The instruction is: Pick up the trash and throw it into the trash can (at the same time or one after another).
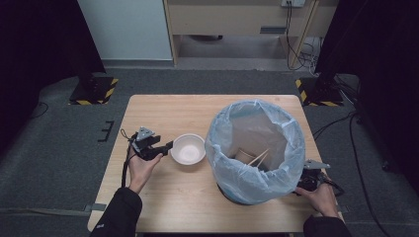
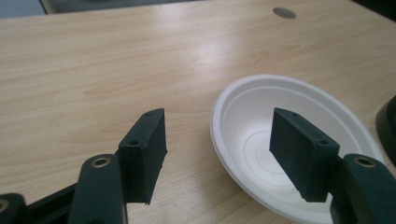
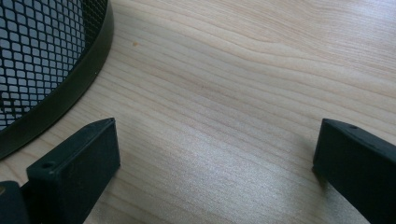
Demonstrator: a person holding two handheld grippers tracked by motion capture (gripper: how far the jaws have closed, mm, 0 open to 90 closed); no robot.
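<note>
The left gripper (image 2: 217,154) is held open astride the bowl (image 2: 261,140) rim, mid-table; the right gripper (image 3: 215,168) is spread empty near the bin (image 1: 254,148).

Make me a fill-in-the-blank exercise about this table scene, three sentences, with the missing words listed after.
1. The left hand-held gripper reaches for a white ____ on the table.
2. The bin is lined with a light ____ plastic bag.
3. The right hand-held gripper has its jaws ____ over bare wood beside the bin's mesh base.

Missing words: bowl; blue; open
</note>
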